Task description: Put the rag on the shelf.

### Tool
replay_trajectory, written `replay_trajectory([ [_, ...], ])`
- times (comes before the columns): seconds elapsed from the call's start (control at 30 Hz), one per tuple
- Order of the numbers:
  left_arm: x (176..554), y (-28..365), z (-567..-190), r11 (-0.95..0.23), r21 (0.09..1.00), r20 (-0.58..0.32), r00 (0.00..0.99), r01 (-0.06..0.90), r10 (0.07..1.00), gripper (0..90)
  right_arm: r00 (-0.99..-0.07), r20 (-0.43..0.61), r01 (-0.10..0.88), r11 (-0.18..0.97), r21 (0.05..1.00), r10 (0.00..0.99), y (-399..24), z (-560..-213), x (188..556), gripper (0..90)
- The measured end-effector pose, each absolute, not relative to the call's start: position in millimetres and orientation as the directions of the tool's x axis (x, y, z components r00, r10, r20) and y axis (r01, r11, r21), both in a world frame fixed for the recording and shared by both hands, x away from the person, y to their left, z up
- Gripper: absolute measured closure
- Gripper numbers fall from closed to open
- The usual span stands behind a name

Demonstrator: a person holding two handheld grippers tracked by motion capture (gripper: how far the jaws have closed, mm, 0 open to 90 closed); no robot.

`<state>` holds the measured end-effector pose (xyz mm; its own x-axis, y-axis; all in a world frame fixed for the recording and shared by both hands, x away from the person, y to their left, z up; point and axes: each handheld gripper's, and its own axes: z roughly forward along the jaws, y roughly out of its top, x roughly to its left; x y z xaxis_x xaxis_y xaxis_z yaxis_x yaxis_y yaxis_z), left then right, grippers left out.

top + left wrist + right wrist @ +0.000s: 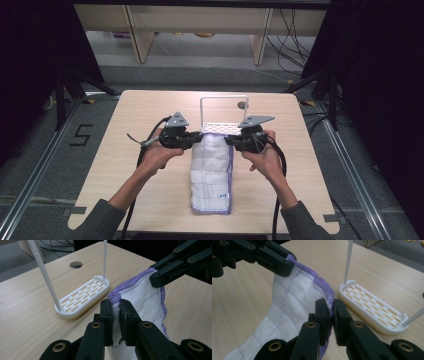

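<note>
A white quilted cloth (212, 172) with a purple hem lay lengthwise on the middle of a light wooden table (125, 165), its far end lifted off the surface. The left gripper (196, 138) had its jaws closed on the far left corner of the cloth; in the left gripper view the fabric was pinched between the two black jaws (117, 315). The right gripper (231, 140) had its jaws closed on the far right corner, the purple hem clamped between them in the right gripper view (331, 315). The two grippers faced each other across the cloth's far edge. Just beyond that edge stood a white rack (220, 125) with a slotted oval base and a thin upright frame. A round hole (242, 105) pierced the table behind the rack.
</note>
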<state>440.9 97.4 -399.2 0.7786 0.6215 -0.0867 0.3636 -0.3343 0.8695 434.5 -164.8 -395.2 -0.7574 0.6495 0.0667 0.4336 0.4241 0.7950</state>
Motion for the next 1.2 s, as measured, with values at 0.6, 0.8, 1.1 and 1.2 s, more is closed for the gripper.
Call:
replay_trajectory([
  [0.6,455.7,92.1,-314.9,-0.345,0.874,-0.063,0.784,0.341,0.618,82.2,-0.753,0.063,0.42,0.406,0.812,0.655,-176.5,-309.9,446.9,84.1],
  [0.8,468.8,89.6,-287.6,-0.331,0.884,-0.049,0.77,0.33,0.637,82.3,-0.75,0.047,0.399,0.394,0.828,0.66,-179.3,-287.0,456.6,84.1],
  [1.1,500.0,78.1,-259.7,-0.313,0.897,-0.022,0.738,0.313,0.675,82.3,-0.708,0.017,0.371,0.351,0.86,0.706,-184.7,-258.8,486.5,84.1],
  [1.2,506.4,75.7,-253.8,-0.31,0.899,-0.017,0.731,0.311,0.682,82.2,-0.701,0.028,0.375,0.334,0.865,0.712,-187.3,-253.8,496.1,84.1],
])
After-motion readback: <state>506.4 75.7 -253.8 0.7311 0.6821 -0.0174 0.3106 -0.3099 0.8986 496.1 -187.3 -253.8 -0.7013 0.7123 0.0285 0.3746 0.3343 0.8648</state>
